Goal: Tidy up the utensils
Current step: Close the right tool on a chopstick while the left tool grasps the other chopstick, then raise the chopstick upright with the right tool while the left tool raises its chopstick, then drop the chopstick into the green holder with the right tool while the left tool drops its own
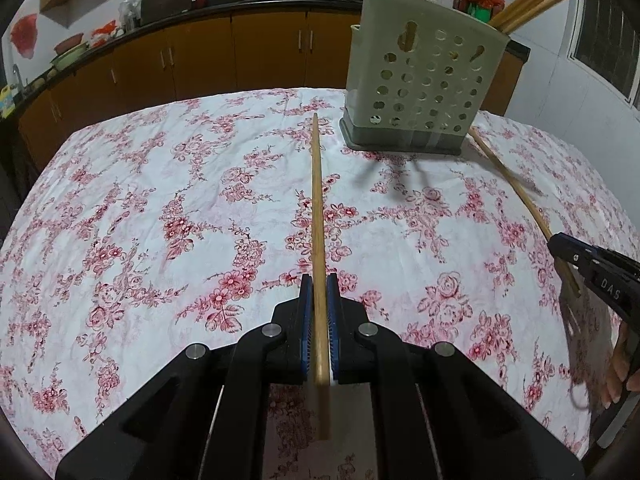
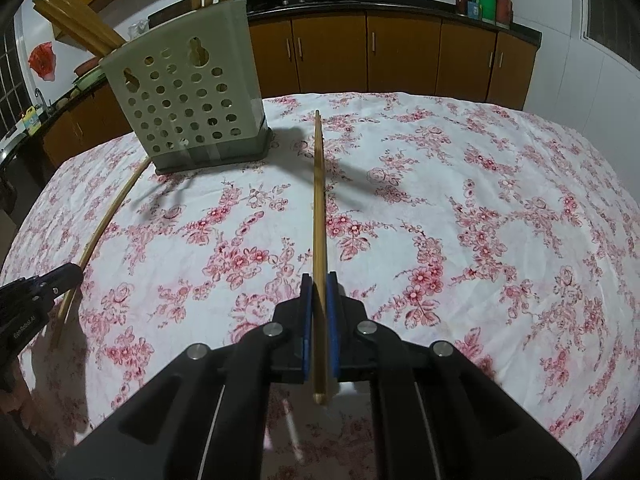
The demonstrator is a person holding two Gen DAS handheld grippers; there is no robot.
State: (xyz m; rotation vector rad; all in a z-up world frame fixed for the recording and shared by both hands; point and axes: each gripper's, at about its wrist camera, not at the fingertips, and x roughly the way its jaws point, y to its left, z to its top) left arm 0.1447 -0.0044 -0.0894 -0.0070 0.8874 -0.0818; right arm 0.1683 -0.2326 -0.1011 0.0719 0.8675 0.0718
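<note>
1. Left wrist view: the left claw (image 1: pixel 319 292) is clamped on a chopstick (image 1: pixel 318 208) whose long axis runs straight ahead over the floral counter (image 1: pixel 160 200). The holder (image 1: pixel 424 76) stands ahead and to the right, its open top above the stick's tip.
2. At the right edge the right claw (image 1: pixel 560 248) grips the second chopstick (image 1: pixel 508 176), whose tip is near the holder's base.
3. Right wrist view: the holder (image 2: pixel 188 96) lies ahead-left, the left claw (image 2: pixel 74 276) at the far left edge; the right claw (image 2: pixel 319 292) is closed on its own chopstick (image 2: pixel 319 200), pointing past the holder's right side.
4. Both claws look about equally near; either stick likely needs lifting and tilting upright.
5. Hidden: the holder's compartments; sticks inside are cut off above.
</note>
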